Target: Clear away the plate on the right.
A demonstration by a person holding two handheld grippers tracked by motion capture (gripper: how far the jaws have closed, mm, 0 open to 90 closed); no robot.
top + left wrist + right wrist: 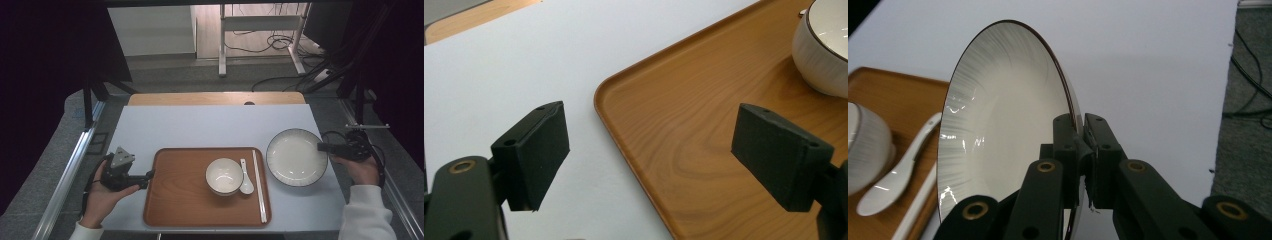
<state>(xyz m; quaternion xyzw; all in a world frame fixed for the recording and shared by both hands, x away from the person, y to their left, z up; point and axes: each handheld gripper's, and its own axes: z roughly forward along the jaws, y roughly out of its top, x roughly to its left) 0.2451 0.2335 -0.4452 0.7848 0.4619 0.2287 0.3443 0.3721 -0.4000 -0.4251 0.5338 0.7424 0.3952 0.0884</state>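
Left gripper (146,178): jaws spread wide, nothing between them, poised at the left edge of the wooden tray (180,200), the tray corner lying just ahead of its pads. Further to its right on the tray: bowl (224,175), spoon (245,179), chopsticks (259,185). Right gripper (324,147): clamped on the right rim of the plate (295,156), which extends leftward from its jaws, beside the tray.

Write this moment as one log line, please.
right hand-held gripper: shut on plate rim | left hand-held gripper: open, at tray edge | bowl, spoon, chopsticks: on tray
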